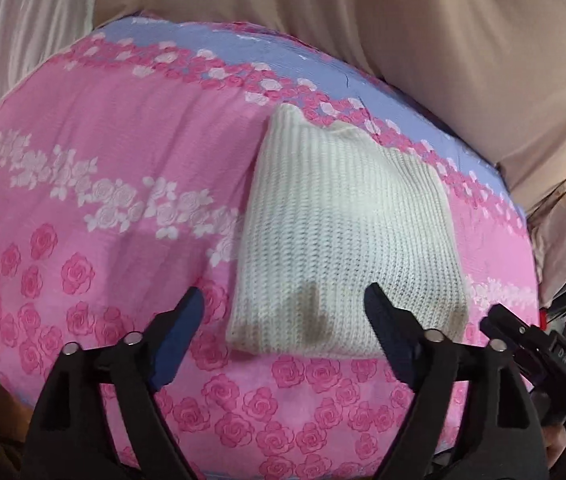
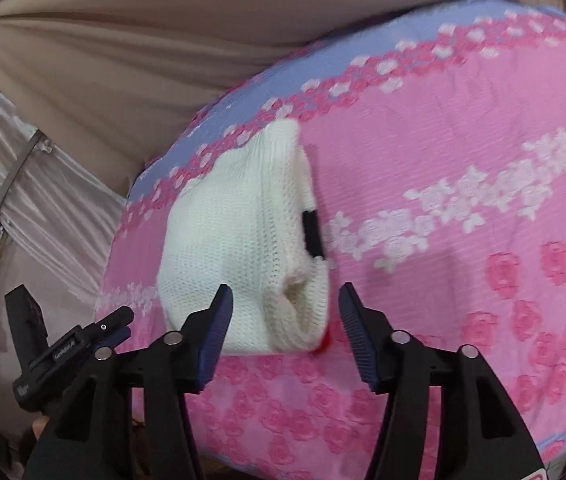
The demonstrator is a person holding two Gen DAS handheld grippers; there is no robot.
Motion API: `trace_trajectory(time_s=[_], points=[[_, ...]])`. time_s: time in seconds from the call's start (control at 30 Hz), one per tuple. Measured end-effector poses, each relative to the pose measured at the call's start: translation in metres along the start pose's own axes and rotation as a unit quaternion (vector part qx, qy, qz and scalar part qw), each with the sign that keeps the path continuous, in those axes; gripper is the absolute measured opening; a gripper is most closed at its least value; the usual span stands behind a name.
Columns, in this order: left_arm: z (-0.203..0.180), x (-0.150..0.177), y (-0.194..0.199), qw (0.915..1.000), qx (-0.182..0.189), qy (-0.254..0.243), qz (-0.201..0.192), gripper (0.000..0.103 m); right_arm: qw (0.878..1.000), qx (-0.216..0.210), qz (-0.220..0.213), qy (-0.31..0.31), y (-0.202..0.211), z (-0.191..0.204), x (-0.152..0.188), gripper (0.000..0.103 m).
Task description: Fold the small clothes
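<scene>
A white knitted garment [image 1: 343,236] lies folded into a rectangle on the pink rose-print bed cover [image 1: 103,184]. My left gripper [image 1: 285,312] is open, its fingers wide apart just above the garment's near edge, holding nothing. The garment also shows in the right wrist view [image 2: 243,248], with a black patch [image 2: 312,234] on its right side and a bit of red [image 2: 324,345] at its near corner. My right gripper [image 2: 285,304] is open and empty just before the garment's near folded edge. The other gripper [image 2: 71,344] shows at the left.
The bed cover [image 2: 463,160] has a blue band along the far edge. Beige drapes [image 1: 363,40] hang behind the bed. Pale satin fabric [image 2: 23,200] hangs at the side. The right gripper's body [image 1: 543,344] sits at the right of the left wrist view.
</scene>
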State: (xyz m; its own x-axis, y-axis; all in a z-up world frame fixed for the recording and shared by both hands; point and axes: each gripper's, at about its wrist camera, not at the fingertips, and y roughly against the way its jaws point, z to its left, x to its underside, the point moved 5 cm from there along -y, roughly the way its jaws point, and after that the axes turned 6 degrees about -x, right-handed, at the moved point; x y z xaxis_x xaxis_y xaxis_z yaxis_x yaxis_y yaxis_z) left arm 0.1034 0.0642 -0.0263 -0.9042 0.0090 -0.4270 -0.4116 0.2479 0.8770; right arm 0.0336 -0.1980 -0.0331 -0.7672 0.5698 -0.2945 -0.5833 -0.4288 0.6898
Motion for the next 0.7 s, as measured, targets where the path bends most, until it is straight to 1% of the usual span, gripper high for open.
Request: trace_trajectory(time_s=[0.03, 0.07, 0.13, 0.17, 0.2, 0.23, 0.27, 0.3, 0.33, 0.37, 0.4, 0.43, 0.47, 0.5, 0.53, 0.57, 0.6, 0.63, 0.67, 0.7], points=[[-0.006, -0.001, -0.006, 0.9999, -0.01, -0.011, 0.005, 0.082, 1.0, 0.001, 0.013, -0.012, -0.013, -0.002, -0.001, 0.059], [-0.005, 0.001, -0.011, 0.9996, -0.018, -0.017, 0.011, 0.082, 0.999, 0.002, 0.029, -0.018, -0.026, -0.005, 0.0, 0.062], [-0.001, 0.006, -0.025, 0.9984, -0.042, -0.025, 0.028, 0.081, 0.998, 0.02, 0.052, -0.019, -0.044, -0.009, 0.004, 0.062], [0.002, 0.008, -0.032, 0.9972, -0.06, -0.026, 0.036, 0.08, 0.998, 0.022, 0.059, -0.016, -0.051, -0.008, 0.002, 0.047], [0.008, 0.012, -0.036, 0.9962, -0.071, -0.03, 0.041, 0.077, 0.998, 0.01, 0.065, -0.015, -0.052, -0.001, 0.0, 0.013], [0.013, 0.013, -0.04, 0.9949, -0.083, -0.034, 0.046, 0.077, 0.998, -0.014, 0.057, -0.016, -0.046, 0.011, -0.006, 0.013], [0.017, 0.015, -0.041, 0.9942, -0.088, -0.037, 0.049, 0.077, 0.998, -0.044, 0.04, -0.006, -0.037, 0.027, -0.011, 0.012], [0.021, 0.017, -0.043, 0.9931, -0.096, -0.042, 0.053, 0.077, 0.997, -0.069, 0.021, 0.018, -0.025, 0.049, -0.017, 0.012], [0.024, 0.018, -0.046, 0.9918, -0.105, -0.046, 0.058, 0.077, 0.996, -0.074, 0.012, 0.042, -0.017, 0.064, -0.02, 0.012], [0.026, 0.019, -0.048, 0.9911, -0.108, -0.047, 0.061, 0.078, 0.996, -0.068, 0.007, 0.061, -0.014, 0.071, -0.022, 0.012], [0.027, 0.02, -0.051, 0.9907, -0.11, -0.047, 0.065, 0.078, 0.996, -0.056, 0.011, 0.063, -0.017, 0.067, -0.02, 0.012], [0.028, 0.021, -0.054, 0.9901, -0.113, -0.048, 0.069, 0.078, 0.998, -0.032, 0.022, 0.055, -0.027, 0.054, -0.016, 0.012], [0.027, 0.021, -0.055, 0.9897, -0.113, -0.05, 0.072, 0.078, 0.998, 0.014, 0.042, 0.049, -0.043, 0.032, -0.007, 0.012], [0.026, 0.022, -0.056, 0.9897, -0.11, -0.052, 0.075, 0.079, 0.994, 0.07, 0.066, 0.048, -0.058, 0.007, 0.003, 0.012], [0.024, 0.022, -0.056, 0.9896, -0.108, -0.055, 0.078, 0.079, 0.991, 0.095, 0.085, 0.036, -0.069, -0.016, 0.017, 0.013], [0.023, 0.021, -0.055, 0.9893, -0.108, -0.057, 0.08, 0.078, 0.995, 0.069, 0.064, 0.009, -0.061, -0.024, 0.022, 0.014], [0.022, 0.02, -0.05, 0.9895, -0.106, -0.058, 0.079, 0.077, 0.996, 0.06, 0.057, -0.016, -0.053, -0.025, 0.024, 0.015], [0.022, 0.018, -0.043, 0.9901, -0.104, -0.058, 0.075, 0.077, 0.996, 0.059, 0.051, -0.031, -0.044, -0.023, 0.023, 0.016], [0.02, 0.014, -0.034, 0.9911, -0.1, -0.057, 0.068, 0.077, 0.996, 0.068, 0.039, -0.031, -0.035, -0.018, 0.02, 0.023], [0.017, 0.009, -0.026, 0.9921, -0.095, -0.056, 0.06, 0.077, 0.996, 0.078, 0.029, -0.022, -0.028, -0.011, 0.016, 0.027]])
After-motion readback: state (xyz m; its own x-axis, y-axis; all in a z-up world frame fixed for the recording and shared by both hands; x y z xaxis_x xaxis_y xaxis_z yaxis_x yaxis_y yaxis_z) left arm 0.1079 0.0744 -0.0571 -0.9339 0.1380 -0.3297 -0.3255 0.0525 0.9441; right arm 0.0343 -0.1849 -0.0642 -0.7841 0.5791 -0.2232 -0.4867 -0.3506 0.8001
